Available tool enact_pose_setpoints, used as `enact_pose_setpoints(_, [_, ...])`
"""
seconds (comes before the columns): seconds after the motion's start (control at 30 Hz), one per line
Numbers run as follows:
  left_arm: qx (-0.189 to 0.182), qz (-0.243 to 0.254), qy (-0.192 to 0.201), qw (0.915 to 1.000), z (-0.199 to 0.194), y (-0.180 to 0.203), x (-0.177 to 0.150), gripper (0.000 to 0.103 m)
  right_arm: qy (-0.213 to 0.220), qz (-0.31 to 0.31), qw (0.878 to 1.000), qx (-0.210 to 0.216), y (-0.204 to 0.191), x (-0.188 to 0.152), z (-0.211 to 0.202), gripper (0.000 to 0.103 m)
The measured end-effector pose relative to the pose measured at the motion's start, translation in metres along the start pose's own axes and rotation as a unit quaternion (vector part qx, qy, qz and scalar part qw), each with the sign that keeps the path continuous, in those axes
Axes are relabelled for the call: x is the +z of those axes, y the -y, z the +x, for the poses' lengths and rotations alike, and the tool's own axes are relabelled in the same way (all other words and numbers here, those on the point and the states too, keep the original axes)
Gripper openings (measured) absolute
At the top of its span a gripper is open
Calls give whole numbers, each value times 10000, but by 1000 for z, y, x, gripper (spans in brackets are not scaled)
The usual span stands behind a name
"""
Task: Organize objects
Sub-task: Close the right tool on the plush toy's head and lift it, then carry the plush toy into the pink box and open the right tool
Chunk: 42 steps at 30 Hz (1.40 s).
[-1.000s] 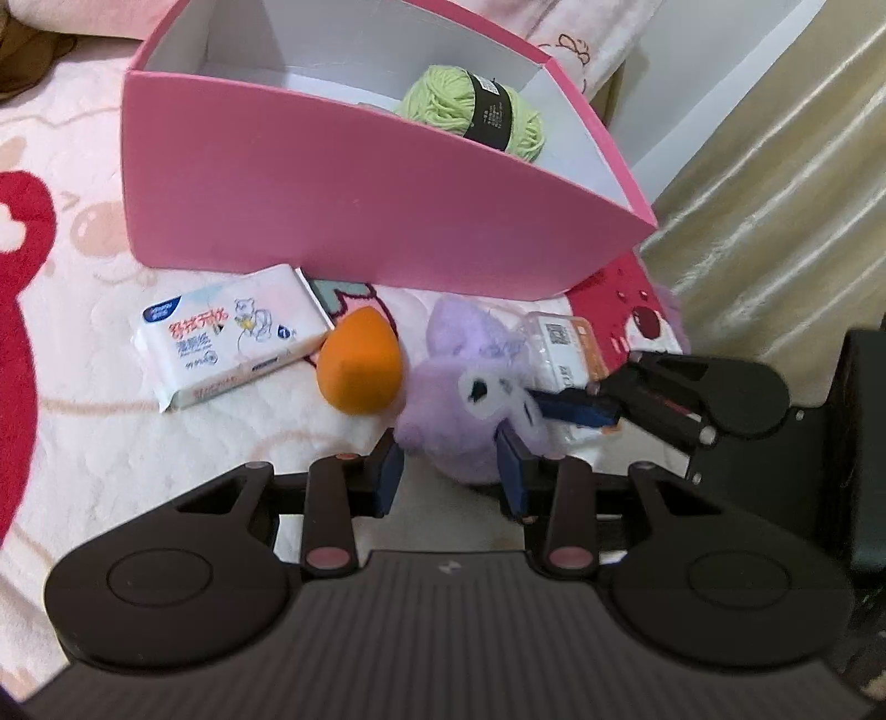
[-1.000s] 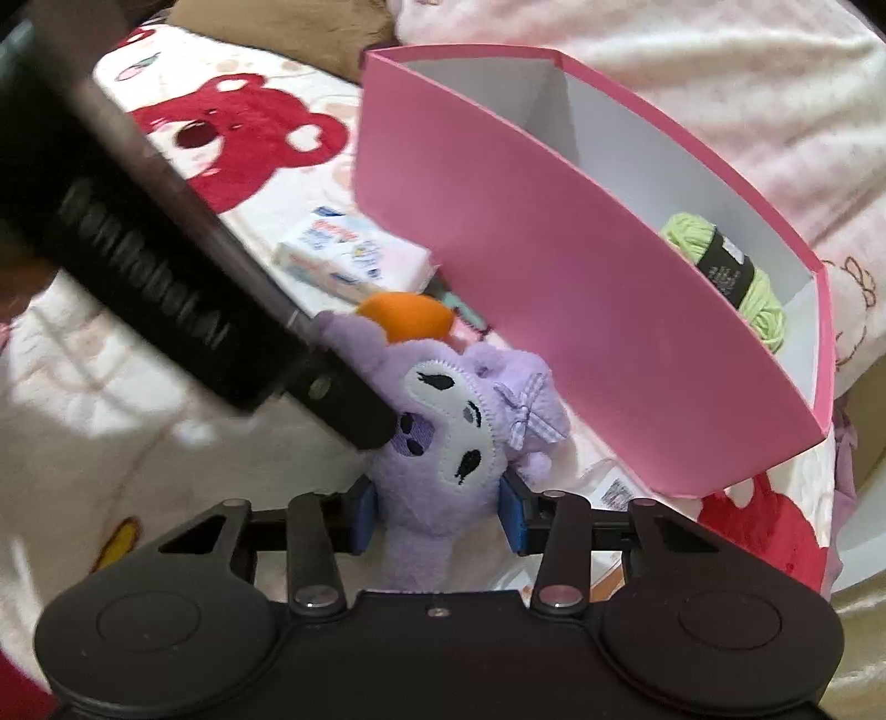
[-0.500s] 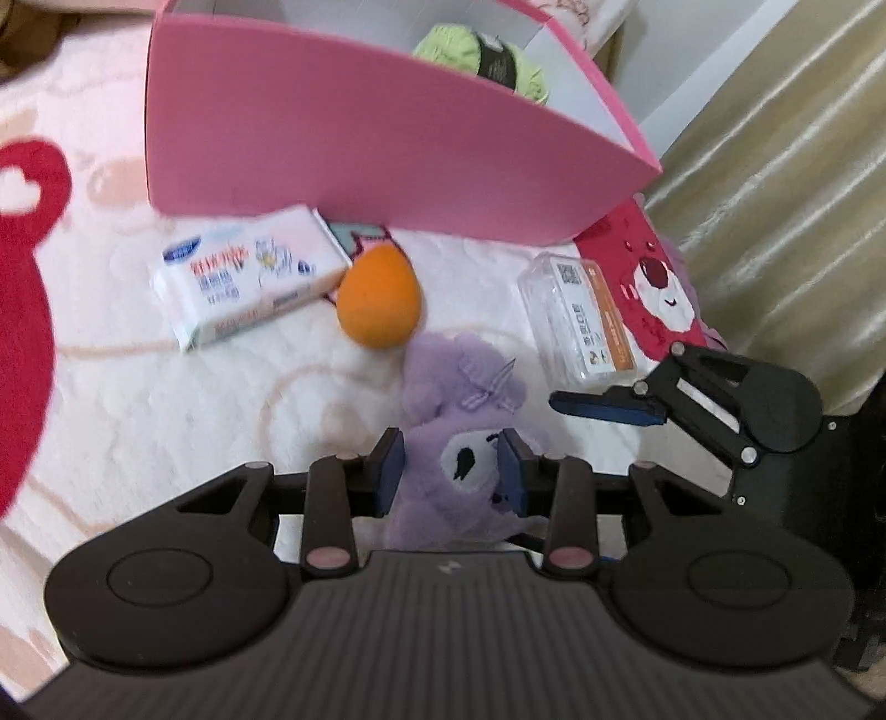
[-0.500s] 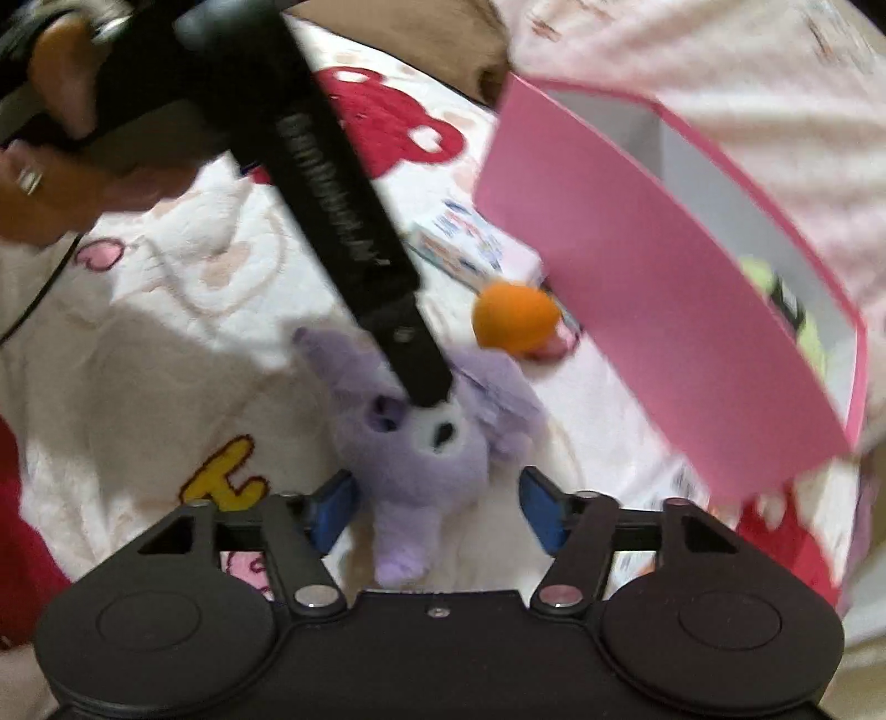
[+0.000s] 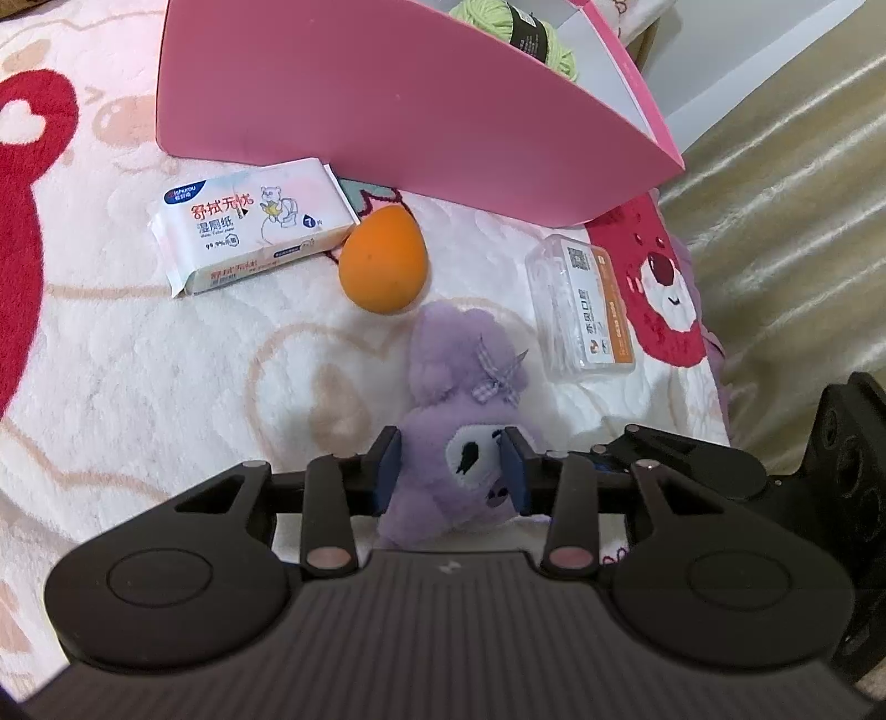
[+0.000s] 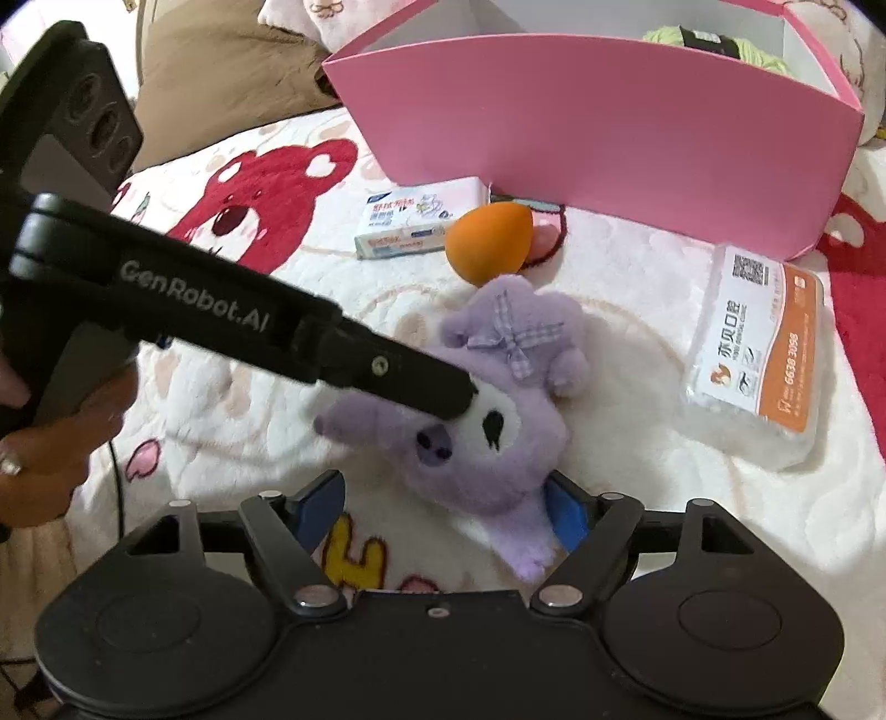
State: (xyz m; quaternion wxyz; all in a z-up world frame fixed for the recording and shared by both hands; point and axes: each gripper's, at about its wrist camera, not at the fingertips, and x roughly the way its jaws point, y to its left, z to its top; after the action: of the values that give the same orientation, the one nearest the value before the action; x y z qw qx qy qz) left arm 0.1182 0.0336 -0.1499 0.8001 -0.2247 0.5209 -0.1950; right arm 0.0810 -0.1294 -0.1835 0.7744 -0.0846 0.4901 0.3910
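A purple plush toy [image 5: 465,410] with a checked bow lies on the bear-print blanket; it also shows in the right wrist view [image 6: 498,399]. My left gripper [image 5: 449,468] is shut on the plush's head, pads pressing both sides. My right gripper [image 6: 437,507] is open, its blue pads [image 6: 566,509] apart around the plush's lower end. An orange egg-shaped sponge [image 5: 383,260], a wet-wipes pack [image 5: 252,224] and a clear floss-pick box [image 5: 581,307] lie in front of the pink box [image 5: 398,105], which holds green yarn [image 5: 518,27].
The blanket [image 5: 138,387] has red bear prints. A beige curtain [image 5: 797,232] hangs at the right. A brown cushion [image 6: 221,72] lies behind the pink box's left end. A hand [image 6: 50,454] holds the left gripper's handle.
My left gripper has closed in on the plush's head and gripped it. My right gripper let go of the plush, opened wide and pulled back a little.
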Motion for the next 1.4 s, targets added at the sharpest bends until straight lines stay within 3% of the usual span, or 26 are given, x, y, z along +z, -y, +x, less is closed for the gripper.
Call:
enact_pose_setpoints(0.03, [5, -7, -7, 10000, 0, 0, 0, 37, 22, -30, 10000, -86, -2, -3, -2, 73])
enact_pose_setpoints(0.1, [-20, -44, -42, 10000, -5, 1, 1, 36, 20, -241, 9992, -325, -4, 0, -1, 57])
enact_pose_setpoints(0.33, [-94, 143, 132, 9998, -35, 19, 7, 36, 192, -549, 9975, -399, -13, 10, -37, 53])
enact_pose_setpoints(0.7, [336, 742, 784, 9936, -105, 70, 33, 37, 627, -882, 9933, -396, -28, 62, -90, 52])
enact_pose_setpoints(0.87, [700, 900, 1025, 9882, -130, 89, 63, 37, 749, -1027, 9910, -424, -30, 103, -99, 52])
enact_pose_setpoints(1.13, [1068, 868, 979, 9856, -130, 91, 134, 37, 838, -1245, 9875, -476, -16, 166, -88, 52])
enact_pose_setpoints(1.4, [1553, 741, 540, 9836, -95, 71, 195, 37, 1004, -265, 9938, 394, 32, 196, -37, 52])
